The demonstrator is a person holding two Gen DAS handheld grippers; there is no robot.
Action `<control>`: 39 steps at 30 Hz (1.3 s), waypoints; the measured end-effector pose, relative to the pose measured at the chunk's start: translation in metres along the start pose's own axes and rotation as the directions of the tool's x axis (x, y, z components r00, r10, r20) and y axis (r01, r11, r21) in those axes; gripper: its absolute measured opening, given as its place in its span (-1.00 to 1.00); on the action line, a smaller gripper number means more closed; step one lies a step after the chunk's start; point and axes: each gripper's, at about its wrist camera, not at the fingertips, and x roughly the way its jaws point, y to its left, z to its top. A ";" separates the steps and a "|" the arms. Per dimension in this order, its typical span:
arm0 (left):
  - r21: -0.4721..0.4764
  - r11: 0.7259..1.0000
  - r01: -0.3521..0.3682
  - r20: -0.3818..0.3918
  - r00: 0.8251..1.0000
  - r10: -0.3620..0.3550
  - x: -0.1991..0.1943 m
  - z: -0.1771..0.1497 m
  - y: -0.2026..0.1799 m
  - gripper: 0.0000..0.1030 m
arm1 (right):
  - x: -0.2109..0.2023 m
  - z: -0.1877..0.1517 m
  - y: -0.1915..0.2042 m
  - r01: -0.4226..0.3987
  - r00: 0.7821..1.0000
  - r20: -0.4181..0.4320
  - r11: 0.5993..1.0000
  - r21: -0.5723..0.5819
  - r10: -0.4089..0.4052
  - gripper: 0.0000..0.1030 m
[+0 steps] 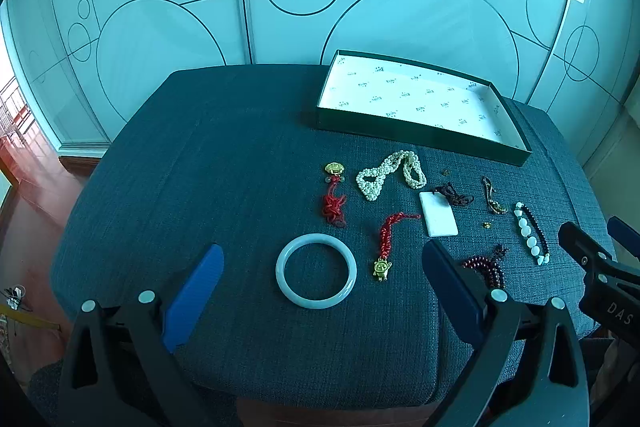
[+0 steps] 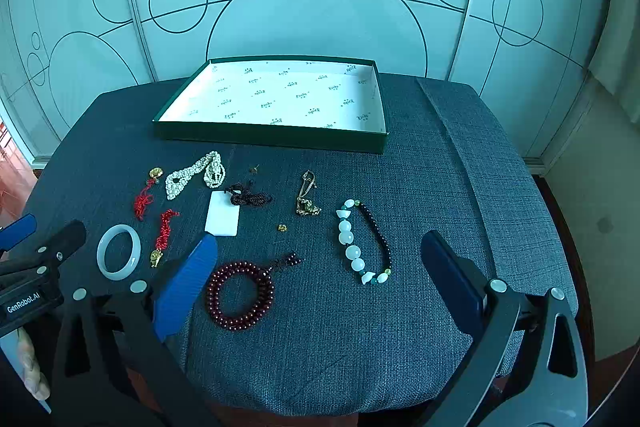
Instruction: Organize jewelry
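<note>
Both claws are hanging wide open with nothing in them, left claw [image 1: 320,291] sitting low in its frame right over the jade bangle [image 1: 316,270], right claw [image 2: 320,279] spread around the dark red bead bracelet [image 2: 240,295] and the white stone bracelet [image 2: 362,242]. My guess is each one is lining up on whatever is nearest to it.

All the jewelry is lying loose on the blue fabric desk [image 2: 328,347], mid-frame, spread apart so each piece can probably be picked on its own: pearl strand [image 1: 390,173], two red-cord gold charms [image 1: 334,195] [image 1: 386,247], white rectangular pendant [image 1: 439,219], a gold chain [image 2: 306,199].

Behind them, upper middle of the frame, the green box lid [image 2: 276,137] is waiting with nothing in it, so sorting looks barely started.

Both claws are pointing forward and angled down at the desk, side by side; each is poking into the edge of the other's view.
</note>
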 end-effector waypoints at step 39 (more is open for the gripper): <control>0.007 1.000 -0.003 -0.014 1.000 0.003 0.002 0.000 0.002 0.92 | 0.002 -0.001 -0.002 0.002 1.000 -0.003 1.000 0.000 -0.002 0.96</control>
